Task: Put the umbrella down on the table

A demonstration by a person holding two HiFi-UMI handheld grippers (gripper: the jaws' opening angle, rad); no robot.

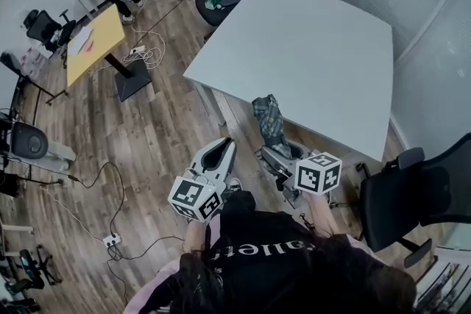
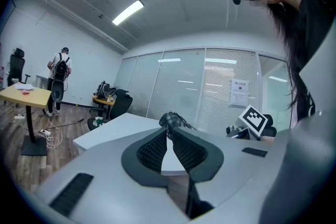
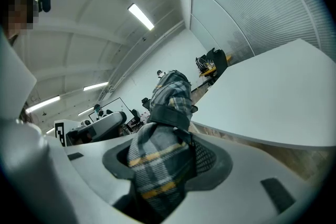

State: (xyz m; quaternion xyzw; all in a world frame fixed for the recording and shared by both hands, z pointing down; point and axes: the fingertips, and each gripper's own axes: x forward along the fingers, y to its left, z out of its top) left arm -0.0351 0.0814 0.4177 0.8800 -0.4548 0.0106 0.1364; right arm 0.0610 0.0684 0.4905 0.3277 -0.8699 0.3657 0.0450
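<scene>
Umbrella (image 1: 269, 120) clamped in right hand-held gripper (image 3: 166, 164).

Left tool (image 1: 223, 149) is held forward of the torso, near level, jaws closed together with nothing between them. Right tool (image 1: 280, 152) is held alongside it, close but not touching, tipped slightly downward, jaws clamped on a folded plaid umbrella (image 1: 268, 118).

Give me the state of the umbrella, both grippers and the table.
umbrella: folded, clamped in the jaws, off the table.
right gripper: shut on the umbrella.
left gripper: shut, nothing between the jaws.
table: umbrella not yet set on it.
</scene>
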